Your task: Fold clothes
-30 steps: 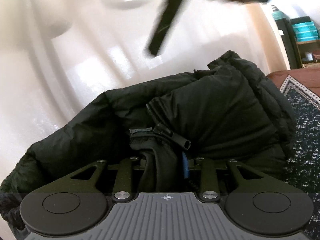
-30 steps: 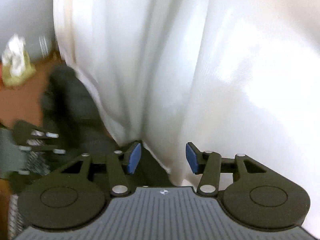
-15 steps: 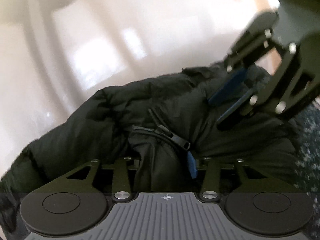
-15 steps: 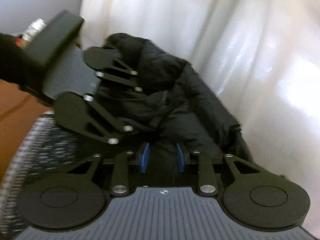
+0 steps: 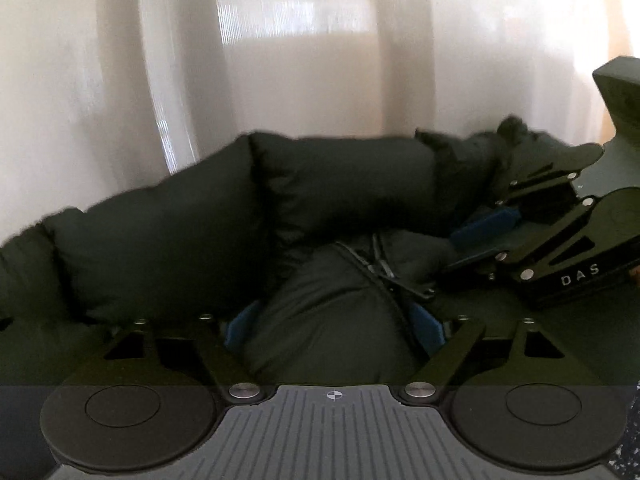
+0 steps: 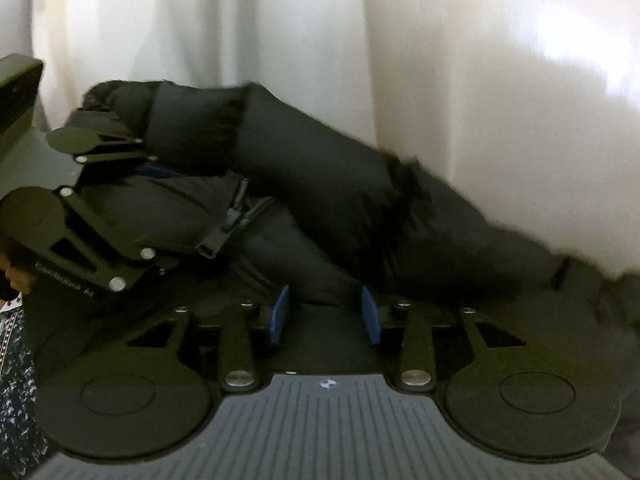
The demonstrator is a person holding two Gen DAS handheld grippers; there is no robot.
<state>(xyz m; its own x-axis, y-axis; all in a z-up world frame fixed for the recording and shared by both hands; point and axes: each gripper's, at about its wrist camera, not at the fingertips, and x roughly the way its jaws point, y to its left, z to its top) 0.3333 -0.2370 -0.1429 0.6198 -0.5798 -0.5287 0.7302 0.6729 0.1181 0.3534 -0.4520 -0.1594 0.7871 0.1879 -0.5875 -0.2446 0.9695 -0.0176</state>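
Here, in the left wrist view, the black puffer jacket (image 5: 248, 216) lies bunched in front of the white curtain (image 5: 280, 60), one padded length draped across its top. The left gripper (image 5: 334, 326) has its jaws spread wide, with a bulge of the jacket by the zipper (image 5: 380, 264) sitting between the blue pads; the padding fills the gap, but the grip looks released rather than clenched. To the right of the zipper, the right gripper (image 5: 484, 232) reaches in with its pads partly closed on the fabric.

In the right wrist view, a fold of the jacket (image 6: 312, 184) lies between the right gripper's (image 6: 324, 312) pads, which stand apart; whether they pinch it I cannot tell. The left gripper (image 6: 156, 172) sits left of the zipper (image 6: 232, 224).

To fold well, I judge each grip should take a thin seam or edge beside the zipper, not the slippery puffed bulk, and both should move together.
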